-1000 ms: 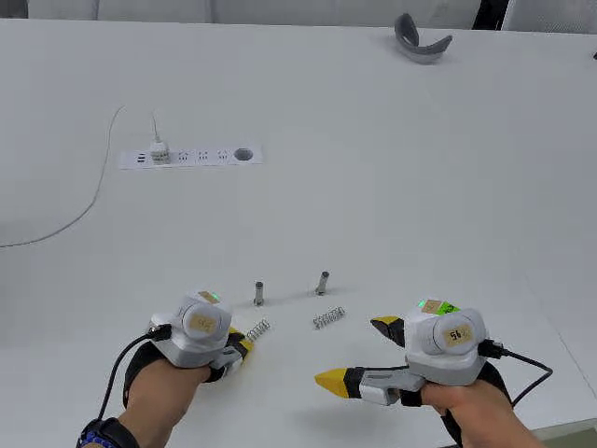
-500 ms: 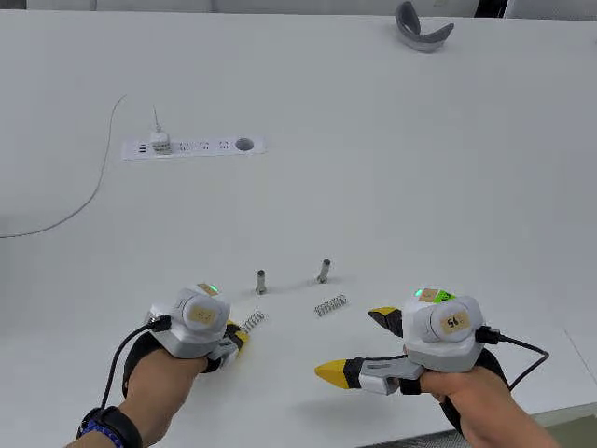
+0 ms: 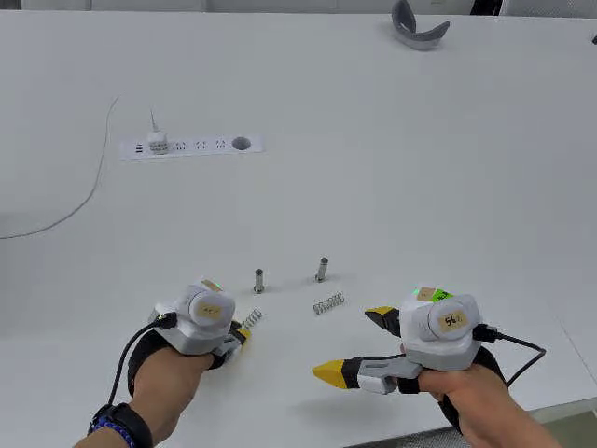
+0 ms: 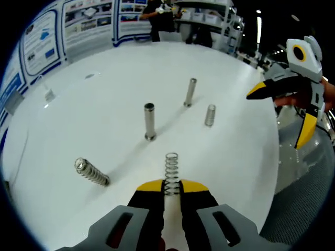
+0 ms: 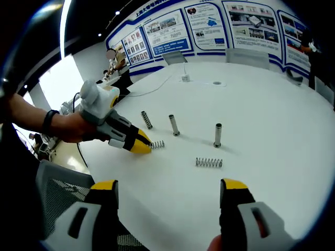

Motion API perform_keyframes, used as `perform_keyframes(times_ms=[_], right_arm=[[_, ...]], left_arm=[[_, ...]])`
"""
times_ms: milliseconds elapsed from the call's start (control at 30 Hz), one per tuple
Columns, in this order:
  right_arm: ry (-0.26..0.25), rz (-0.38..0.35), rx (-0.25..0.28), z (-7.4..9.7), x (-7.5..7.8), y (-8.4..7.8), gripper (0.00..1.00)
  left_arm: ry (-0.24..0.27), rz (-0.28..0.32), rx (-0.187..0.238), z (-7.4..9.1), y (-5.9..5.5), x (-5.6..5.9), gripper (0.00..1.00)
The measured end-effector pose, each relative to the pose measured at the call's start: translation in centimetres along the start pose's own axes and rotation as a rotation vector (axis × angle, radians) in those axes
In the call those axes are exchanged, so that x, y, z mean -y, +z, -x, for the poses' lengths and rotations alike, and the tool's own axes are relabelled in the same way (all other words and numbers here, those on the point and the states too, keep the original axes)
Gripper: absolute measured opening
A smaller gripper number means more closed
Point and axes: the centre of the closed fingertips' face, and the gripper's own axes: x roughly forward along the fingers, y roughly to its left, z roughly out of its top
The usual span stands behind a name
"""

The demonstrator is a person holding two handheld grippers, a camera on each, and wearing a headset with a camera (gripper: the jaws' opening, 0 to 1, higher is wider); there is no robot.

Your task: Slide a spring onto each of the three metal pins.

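Observation:
My left gripper (image 3: 239, 332) (image 4: 171, 184) is shut on the near end of a small spring (image 3: 252, 319) (image 4: 171, 165) that pokes forward from its yellow tips, low over the table. Just beyond stand two bare metal pins (image 3: 258, 280) (image 3: 322, 270) (image 4: 149, 121) (image 4: 190, 92) (image 5: 172, 124) (image 5: 217, 135). A loose spring (image 3: 328, 303) (image 4: 210, 115) (image 5: 209, 162) lies beside the right-hand pin. Another spring (image 4: 90, 171) (image 5: 146, 119) stands to the left, seemingly on a third pin. My right gripper (image 3: 354, 343) (image 5: 168, 185) (image 4: 293, 78) hovers open and empty at the right.
A white power strip (image 3: 191, 147) with a plug and cable lies far back on the left. A grey curved object (image 3: 418, 28) rests at the far edge. The white table (image 3: 420, 187) runs wide beyond the pins; its front edge is near my hands.
The headset camera has tilted a little, so the scene sits higher. Both grippers hold about the same places, the left still shut on its spring.

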Motion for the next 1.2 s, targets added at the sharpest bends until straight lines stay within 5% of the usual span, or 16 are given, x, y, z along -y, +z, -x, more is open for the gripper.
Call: perform_keyframes(times_ms=[633, 1200], right_arm=[[0.027, -0.016, -0.012, -0.2, -0.8, -0.4, 0.81], [0.056, -0.014, -0.003, -0.2, -1.4, 0.0, 0.77]], left_arm=[[-0.060, 0.009, 0.055, 2.9, 0.4, 2.3, 0.10], [-0.110, -0.061, 0.102, 4.9, 2.8, 3.9, 0.10]])
